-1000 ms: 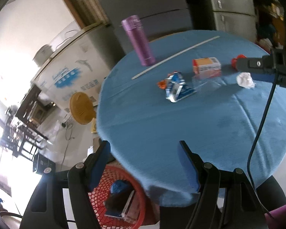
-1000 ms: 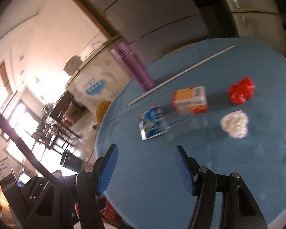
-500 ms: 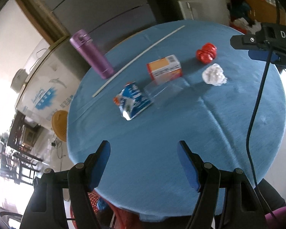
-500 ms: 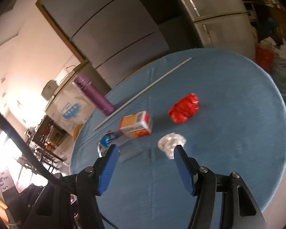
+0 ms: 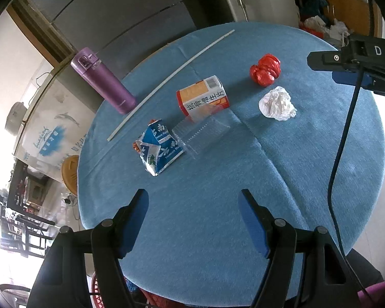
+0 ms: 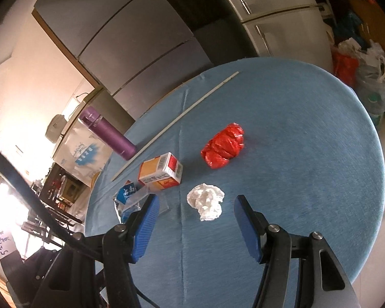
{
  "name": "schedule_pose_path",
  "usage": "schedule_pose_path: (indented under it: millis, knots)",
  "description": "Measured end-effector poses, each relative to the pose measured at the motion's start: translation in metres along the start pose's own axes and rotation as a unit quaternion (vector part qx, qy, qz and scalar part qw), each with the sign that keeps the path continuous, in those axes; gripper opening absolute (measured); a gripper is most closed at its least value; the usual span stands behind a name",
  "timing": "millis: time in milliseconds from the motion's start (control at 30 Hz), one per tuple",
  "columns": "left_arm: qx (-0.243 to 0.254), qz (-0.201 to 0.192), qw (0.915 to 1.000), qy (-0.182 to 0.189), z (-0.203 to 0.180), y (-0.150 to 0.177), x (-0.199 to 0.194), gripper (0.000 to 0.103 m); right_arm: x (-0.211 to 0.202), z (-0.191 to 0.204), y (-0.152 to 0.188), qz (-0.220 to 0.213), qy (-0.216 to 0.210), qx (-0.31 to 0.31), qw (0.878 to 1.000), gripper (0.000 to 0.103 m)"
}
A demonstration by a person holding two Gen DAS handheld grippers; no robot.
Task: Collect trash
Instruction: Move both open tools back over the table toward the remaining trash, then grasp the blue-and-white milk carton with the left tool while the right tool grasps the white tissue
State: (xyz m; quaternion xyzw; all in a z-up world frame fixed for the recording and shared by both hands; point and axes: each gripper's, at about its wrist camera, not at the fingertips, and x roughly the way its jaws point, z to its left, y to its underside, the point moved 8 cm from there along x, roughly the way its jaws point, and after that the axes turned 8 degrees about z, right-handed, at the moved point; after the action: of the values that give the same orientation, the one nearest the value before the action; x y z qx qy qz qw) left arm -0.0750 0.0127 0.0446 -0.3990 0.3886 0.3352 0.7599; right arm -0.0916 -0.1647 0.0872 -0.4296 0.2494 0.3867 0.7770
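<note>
1. L gripper is hovering over the near part of the table, jaws wide, nothing btwn them.
2. R gripper is hanging just short of the tissue wad, jaws apart, empty.
3. Trash is sitting mid-table: red bag just behind the wad, box to their left, clear tray touching the box front, blue carton beside the tray.
4. Purple bottle is standing at the far-left edge, white rod lying next to it.
</note>
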Motion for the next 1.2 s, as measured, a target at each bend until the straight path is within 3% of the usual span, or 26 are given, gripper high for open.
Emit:
schedule_pose_path:
  millis: [233, 333, 567, 700, 1033, 1200]
  knots:
    - [-0.023, 0.017, 0.9994, 0.021, 0.019, 0.004, 0.019, 0.073, 0.012, -0.018, -0.002, 0.009, 0.019, 0.010, 1.000, 0.065]
    - [-0.057, 0.026, 0.9974, 0.036, 0.043, 0.005, 0.029, 0.073, 0.020, -0.025, -0.001, 0.017, 0.024, 0.018, 0.999, 0.064]
    - [-0.119, 0.040, 0.9916, 0.033, 0.105, 0.004, 0.054, 0.073, 0.053, -0.018, 0.002, 0.051, 0.020, 0.015, 0.998, 0.064]
    - [-0.147, 0.042, 0.9867, 0.054, 0.126, -0.002, 0.071, 0.073, 0.077, -0.011, 0.003, 0.071, 0.020, 0.009, 0.997, 0.064]
    - [-0.165, 0.044, 0.9699, 0.174, 0.120, -0.041, 0.119, 0.074, 0.114, -0.008, 0.000, 0.088, 0.040, 0.010, 0.995, 0.064]
    - [-0.190, 0.062, 0.9516, 0.234, 0.109, -0.054, 0.150, 0.074, 0.123, -0.007, -0.002, 0.087, 0.052, 0.001, 0.995, 0.064]
